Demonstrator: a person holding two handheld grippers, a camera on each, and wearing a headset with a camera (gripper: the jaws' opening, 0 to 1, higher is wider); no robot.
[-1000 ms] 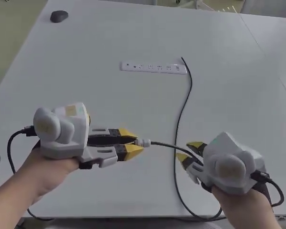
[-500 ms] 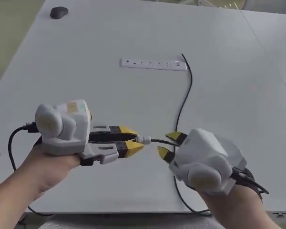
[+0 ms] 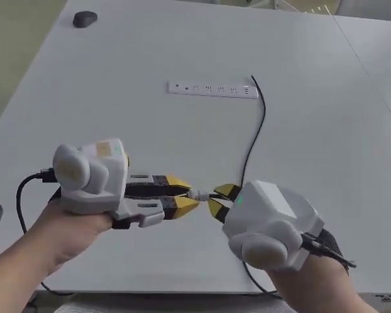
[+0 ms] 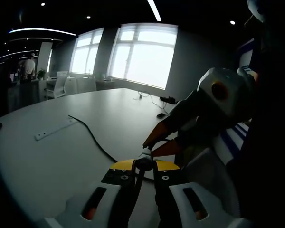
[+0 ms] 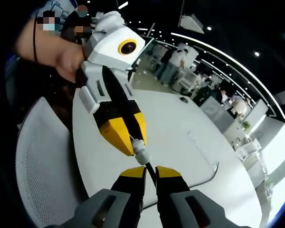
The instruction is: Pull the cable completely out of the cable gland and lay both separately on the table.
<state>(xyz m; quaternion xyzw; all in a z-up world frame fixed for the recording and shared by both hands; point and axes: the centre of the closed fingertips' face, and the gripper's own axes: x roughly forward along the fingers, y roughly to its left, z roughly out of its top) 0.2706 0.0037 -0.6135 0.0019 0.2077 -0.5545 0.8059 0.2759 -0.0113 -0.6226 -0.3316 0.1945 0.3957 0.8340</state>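
A small white cable gland (image 3: 197, 194) is pinched in the yellow tips of my left gripper (image 3: 182, 193), which is held level above the table's near edge. A thin black cable (image 5: 151, 167) comes out of the gland's right end. My right gripper (image 3: 218, 199) faces the left one and is shut on that cable just beside the gland. In the right gripper view the gland (image 5: 140, 152) sits straight ahead of the right gripper (image 5: 151, 173), with the left gripper (image 5: 128, 137) behind it. In the left gripper view the left gripper (image 4: 143, 166) holds the gland, nose to nose with the right one.
A white power strip (image 3: 212, 89) lies at mid-table. A long black cable (image 3: 254, 143) runs from it toward the near edge, passing under my right hand. A dark mouse-shaped object (image 3: 85, 19) sits far left. The white table (image 3: 117, 117) ends just below both hands.
My right gripper has moved left along the cable, from well right of the gland to right beside it, and its jaws have narrowed onto the cable. The left gripper has stayed put.
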